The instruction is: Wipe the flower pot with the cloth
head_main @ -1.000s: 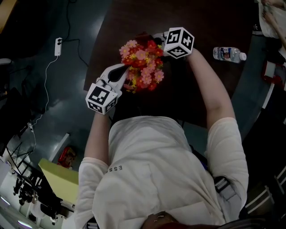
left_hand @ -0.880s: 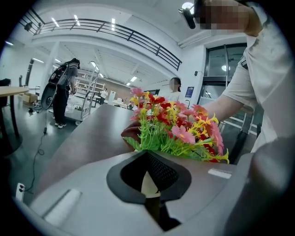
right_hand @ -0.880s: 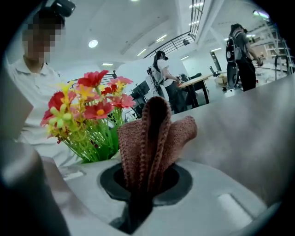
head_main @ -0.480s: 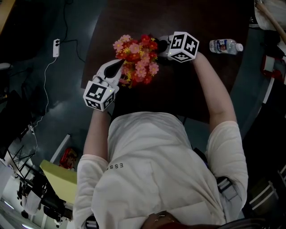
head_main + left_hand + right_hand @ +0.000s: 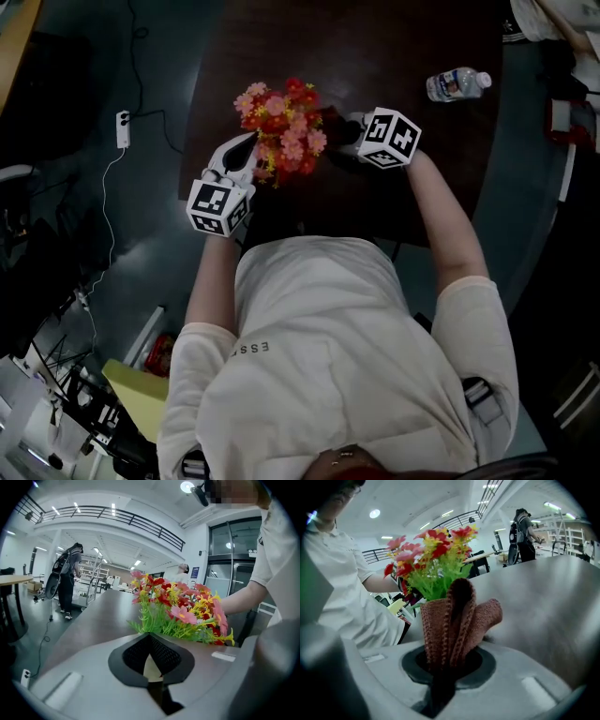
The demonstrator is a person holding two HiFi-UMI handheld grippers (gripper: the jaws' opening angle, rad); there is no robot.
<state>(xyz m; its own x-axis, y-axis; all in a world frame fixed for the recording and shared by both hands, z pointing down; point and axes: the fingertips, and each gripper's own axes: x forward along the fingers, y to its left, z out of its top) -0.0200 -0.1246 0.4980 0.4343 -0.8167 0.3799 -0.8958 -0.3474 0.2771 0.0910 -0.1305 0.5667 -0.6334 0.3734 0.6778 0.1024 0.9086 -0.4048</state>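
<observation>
A bunch of red, pink and yellow artificial flowers (image 5: pixel 281 120) hides the flower pot beneath it on the dark table (image 5: pixel 394 47). My left gripper (image 5: pixel 251 150) reaches under the blooms from the left. Its jaws (image 5: pixel 151 638) are shut, with a cream bit of the pot's rim (image 5: pixel 152 668) pinched between the pads and green stems (image 5: pixel 164 625) rising just beyond. My right gripper (image 5: pixel 339 127) is at the flowers' right side, shut on a folded brown knitted cloth (image 5: pixel 454 618). The cloth stands up out of the gripper (image 5: pixel 451 663) in front of the flowers (image 5: pixel 433 557).
A water bottle (image 5: pixel 457 82) lies on the table's far right. A power strip (image 5: pixel 123 128) and its cable lie on the floor to the left. The person's torso fills the near side. A person with a backpack (image 5: pixel 525 536) stands far off in the hall.
My right gripper has swung with the cloth from the far side of the flowers round to their right, nearer the person. The left gripper has kept its hold at the left.
</observation>
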